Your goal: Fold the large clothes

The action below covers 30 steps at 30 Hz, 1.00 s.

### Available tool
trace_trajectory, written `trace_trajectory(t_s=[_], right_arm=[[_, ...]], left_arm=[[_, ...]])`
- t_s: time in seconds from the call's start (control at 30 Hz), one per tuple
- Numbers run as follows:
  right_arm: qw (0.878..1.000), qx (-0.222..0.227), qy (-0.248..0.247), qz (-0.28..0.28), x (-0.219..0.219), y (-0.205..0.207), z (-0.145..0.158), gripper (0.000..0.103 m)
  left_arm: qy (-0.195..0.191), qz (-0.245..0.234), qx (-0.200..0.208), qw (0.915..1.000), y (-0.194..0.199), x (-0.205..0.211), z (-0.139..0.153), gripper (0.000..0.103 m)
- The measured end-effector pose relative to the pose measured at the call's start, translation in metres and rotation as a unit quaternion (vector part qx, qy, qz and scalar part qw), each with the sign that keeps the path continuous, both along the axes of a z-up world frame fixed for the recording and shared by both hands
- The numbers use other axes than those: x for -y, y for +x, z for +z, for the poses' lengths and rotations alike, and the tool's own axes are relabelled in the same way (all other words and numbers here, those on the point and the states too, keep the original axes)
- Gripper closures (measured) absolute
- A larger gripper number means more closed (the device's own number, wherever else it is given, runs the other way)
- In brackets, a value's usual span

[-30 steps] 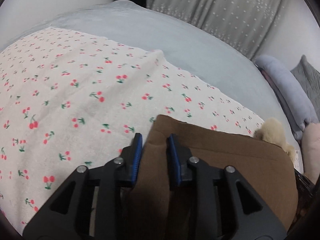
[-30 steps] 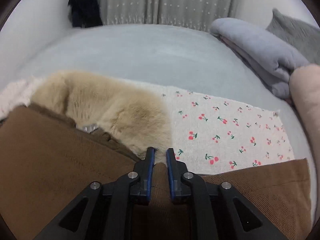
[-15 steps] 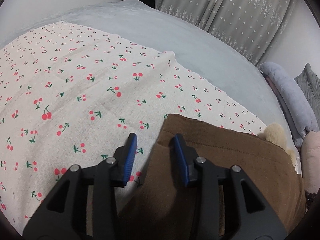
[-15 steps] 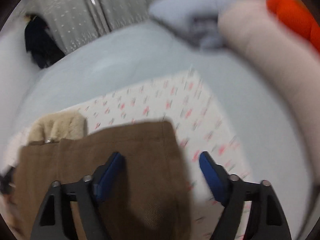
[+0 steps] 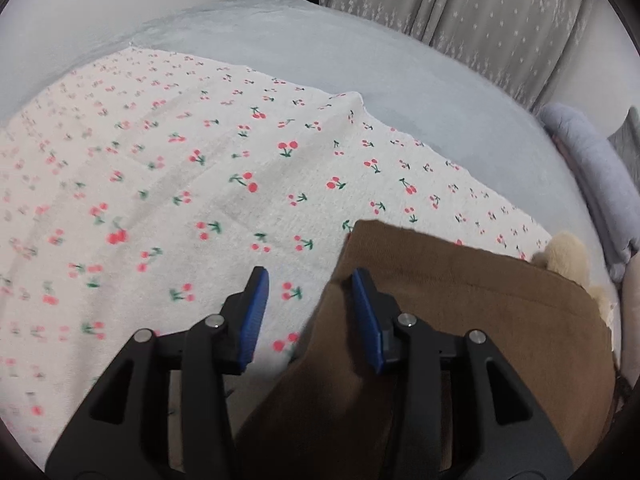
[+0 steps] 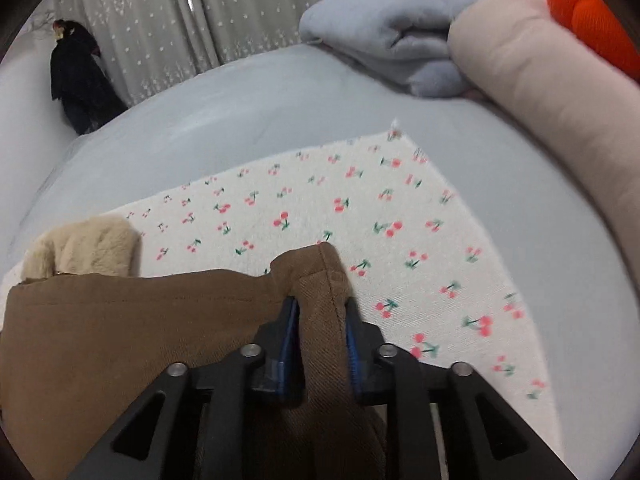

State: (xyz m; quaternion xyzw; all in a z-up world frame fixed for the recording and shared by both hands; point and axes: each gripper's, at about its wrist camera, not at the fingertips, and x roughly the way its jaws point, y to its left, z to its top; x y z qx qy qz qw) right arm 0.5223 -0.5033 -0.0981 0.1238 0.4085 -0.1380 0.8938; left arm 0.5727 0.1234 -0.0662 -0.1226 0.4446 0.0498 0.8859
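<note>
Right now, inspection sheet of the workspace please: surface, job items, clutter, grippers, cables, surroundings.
Surface: grey bed, cherry-print cloth spread on it.
Job's things: brown garment lying on the cloth, beige fleece lining showing at its far edge.
Clutter: folded grey blanket, pink cushion, orange item.
Grippers: left gripper open, empty; right gripper shut on the garment's corner.
Cables: nothing seen.
Surroundings: grey curtains, dark clothing.

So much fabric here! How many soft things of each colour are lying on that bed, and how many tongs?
Brown: 1, the brown garment
Cherry print: 1, the cherry-print cloth
Beige fleece: 1, the fleece piece
Grey-blue: 1, the folded blanket
Pink: 1, the pink roll
Tongs: 2, the left tongs open, the right tongs shut on the brown garment
Total: 7
</note>
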Motion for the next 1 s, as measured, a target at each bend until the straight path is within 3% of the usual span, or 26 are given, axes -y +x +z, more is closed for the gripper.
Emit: trace_trajectory(t_s=[0.1, 0.17, 0.23, 0.33, 0.47, 0.63, 0.73, 0.77, 0.8, 0.9, 1.0], right_arm=[[0.998, 0.018, -0.055, 0.014, -0.018, -0.036, 0.042, 0.069], [0.996, 0.031, -0.075, 0.037, -0.043, -0.054, 0.064, 0.051], [0.993, 0.05, -0.075, 0.08, -0.08, -0.065, 0.076, 0.041], [0.983, 0.053, -0.076, 0.161, -0.148, -0.084, 0.072, 0.038], [0.975, 0.037, -0.086, 0.2, -0.193, -0.11, 0.048, 0.038], [0.985, 0.01, -0.073, 0.153, -0.131, -0.143, 0.009, 0.038], [0.993, -0.002, -0.041, 0.113, -0.073, -0.173, 0.0, 0.033], [0.995, -0.006, -0.019, 0.097, -0.054, -0.185, -0.001, 0.031], [0.997, -0.02, -0.013, 0.079, -0.042, -0.19, -0.003, 0.025], [0.996, -0.013, 0.068, 0.051, -0.013, -0.215, 0.004, 0.022], [0.993, 0.002, 0.105, 0.056, -0.017, -0.232, 0.024, 0.021]], left_arm=[[0.011, -0.038, 0.049, 0.998, -0.034, 0.011, 0.039, 0.055], [0.042, -0.093, 0.069, 0.9924, -0.067, 0.041, 0.062, 0.045], [0.047, -0.162, 0.08, 0.9823, -0.1, 0.075, 0.074, 0.038], [0.037, -0.257, 0.081, 0.9623, -0.148, 0.123, 0.071, 0.037], [0.059, -0.298, 0.063, 0.9508, -0.182, 0.142, 0.039, 0.037], [0.091, -0.231, 0.054, 0.9672, -0.187, 0.072, 0.006, 0.034], [0.125, -0.194, 0.047, 0.9719, -0.191, 0.021, 0.004, 0.031], [0.151, -0.179, 0.035, 0.9715, -0.191, 0.008, 0.004, 0.031], [0.152, -0.171, 0.03, 0.9729, -0.192, -0.003, 0.006, 0.031], [0.087, -0.13, 0.0, 0.9877, -0.197, -0.04, 0.025, 0.032], [-0.002, -0.121, -0.012, 0.9926, -0.215, -0.063, 0.04, 0.028]])
